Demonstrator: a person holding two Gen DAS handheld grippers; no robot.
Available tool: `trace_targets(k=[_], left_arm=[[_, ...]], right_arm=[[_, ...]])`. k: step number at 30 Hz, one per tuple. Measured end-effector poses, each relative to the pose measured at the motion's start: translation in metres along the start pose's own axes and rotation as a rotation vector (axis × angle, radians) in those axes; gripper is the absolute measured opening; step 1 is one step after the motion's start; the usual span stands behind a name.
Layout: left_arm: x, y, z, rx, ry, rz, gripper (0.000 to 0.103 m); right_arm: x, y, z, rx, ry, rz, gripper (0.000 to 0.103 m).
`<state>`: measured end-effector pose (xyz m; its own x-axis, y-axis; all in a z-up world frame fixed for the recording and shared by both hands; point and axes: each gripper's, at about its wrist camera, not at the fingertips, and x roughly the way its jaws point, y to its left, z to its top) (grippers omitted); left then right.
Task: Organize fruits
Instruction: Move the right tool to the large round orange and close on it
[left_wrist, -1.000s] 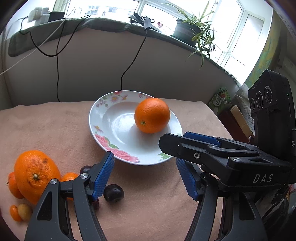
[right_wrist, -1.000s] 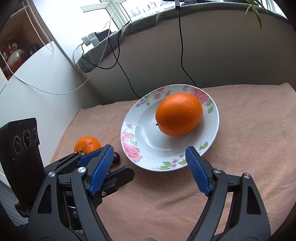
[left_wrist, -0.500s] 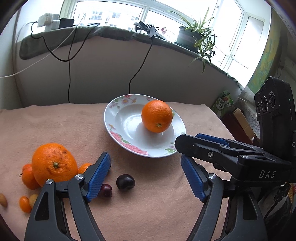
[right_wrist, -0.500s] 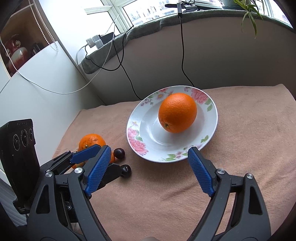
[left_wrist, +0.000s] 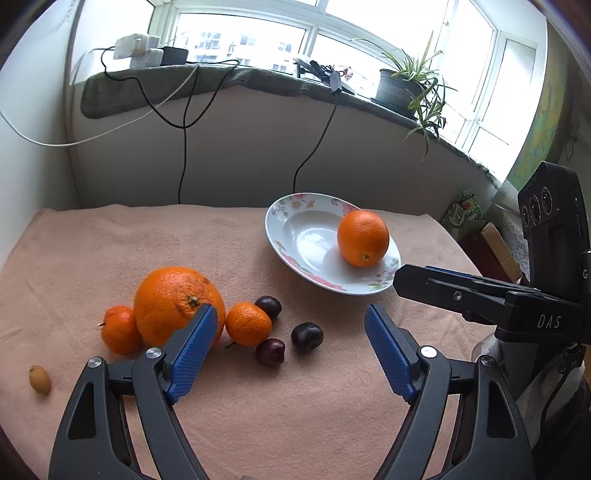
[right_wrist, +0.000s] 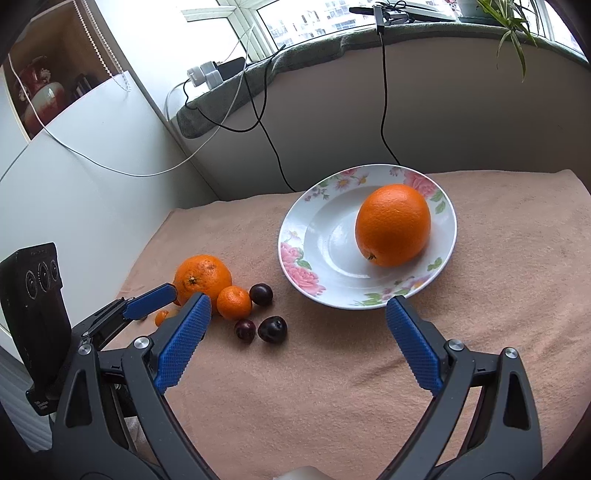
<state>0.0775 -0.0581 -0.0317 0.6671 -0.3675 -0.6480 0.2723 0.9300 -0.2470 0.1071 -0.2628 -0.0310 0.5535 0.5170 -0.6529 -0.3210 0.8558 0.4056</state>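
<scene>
Both tongs have just been opening and hold nothing: the left tongs (left_wrist: 291, 332) stand apart above the desk (left_wrist: 110, 240), the right tongs (right_wrist: 299, 314) wider still. Since a second ago the left view has swung off the plate (left_wrist: 295, 214) toward the loose fruit. The blue pads (left_wrist: 192, 347) are ribbed; the cloth is peach, napped and faintly creased. The glossy floral plate holds a smooth orange (left_wrist: 363, 238). Left of it lie a scarred large orange (left_wrist: 173, 299), two mandarins (left_wrist: 247, 323) and three dark round fruits (left_wrist: 306, 335), perhaps cherries. Only the left view shows a small yellowish oval fruit (left_wrist: 39, 379).
</scene>
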Motion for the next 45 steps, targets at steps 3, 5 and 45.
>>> trace_targets(k=[3, 5, 45], left_arm=[[-0.007, 0.015, -0.007, -0.011, -0.003, 0.034, 0.082], [-0.012, 0.024, -0.011, -0.022, -0.004, 0.052, 0.082], [0.009, 0.079, -0.026, -0.187, 0.057, 0.004, 0.054]], right_arm=[[0.002, 0.006, -0.001, -0.011, 0.007, 0.01, 0.098], [0.004, 0.011, -0.002, -0.021, 0.012, 0.018, 0.098], [0.131, 0.107, 0.021, -0.291, 0.281, 0.183, 0.09]])
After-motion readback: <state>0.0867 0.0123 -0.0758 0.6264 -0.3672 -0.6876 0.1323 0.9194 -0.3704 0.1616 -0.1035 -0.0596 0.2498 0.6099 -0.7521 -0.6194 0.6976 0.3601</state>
